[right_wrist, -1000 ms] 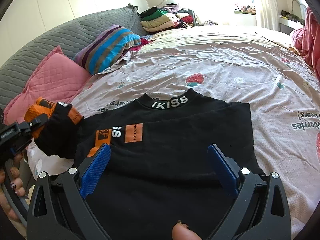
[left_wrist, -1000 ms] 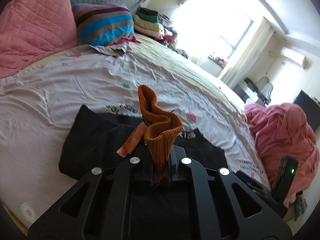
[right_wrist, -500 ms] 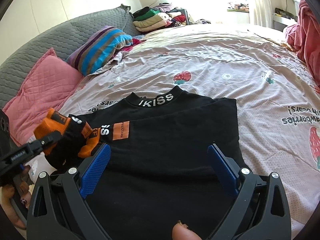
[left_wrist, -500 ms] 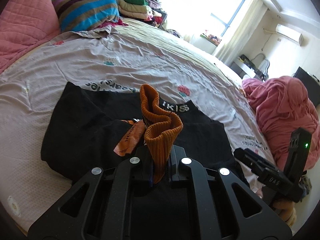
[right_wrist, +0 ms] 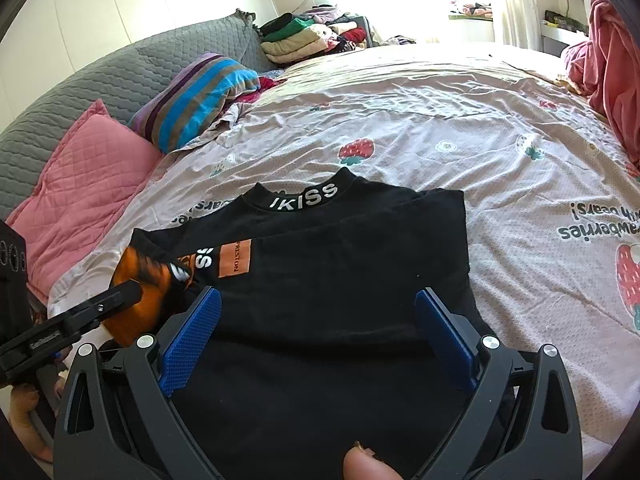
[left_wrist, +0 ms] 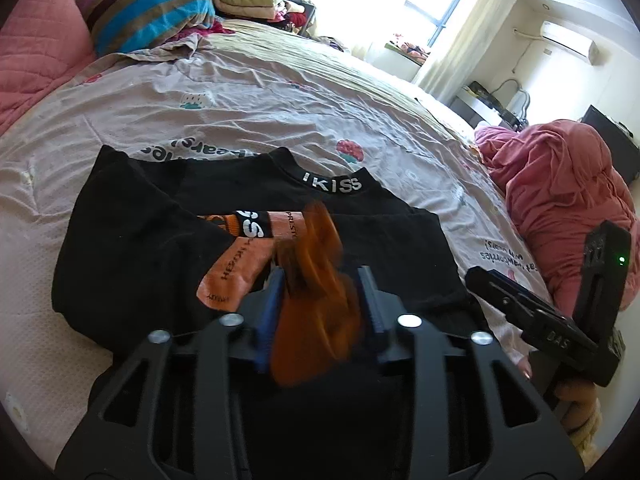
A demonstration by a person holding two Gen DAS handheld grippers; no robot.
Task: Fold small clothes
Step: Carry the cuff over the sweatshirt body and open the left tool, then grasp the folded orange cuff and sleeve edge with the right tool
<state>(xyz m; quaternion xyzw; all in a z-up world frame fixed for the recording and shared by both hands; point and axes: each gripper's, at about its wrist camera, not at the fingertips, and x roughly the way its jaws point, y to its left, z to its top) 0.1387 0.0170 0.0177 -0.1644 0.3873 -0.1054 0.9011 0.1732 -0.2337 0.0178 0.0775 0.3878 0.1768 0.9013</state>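
- Sunlit bedroom: a bed under a pink strawberry-print sheet (left_wrist: 280,112) fills both views, with a striped pillow (left_wrist: 148,12) and stacked clothes near the window.
- Left wrist view: the left gripper (left_wrist: 322,296) has just been opening, and its blue pads now stand apart. The blurred orange cuff (left_wrist: 316,304) sits loose between them, released rather than pinched.
- The black shirt (left_wrist: 132,248) lies flat on the sheet, collar toward the pillows, with that sleeve folded in across its chest.
- To finish this step well, I would draw the claw straight back so the cuff stays put.
- Right wrist view: the right gripper (right_wrist: 318,328) hovers wide open over the shirt's lower half, holding nothing.
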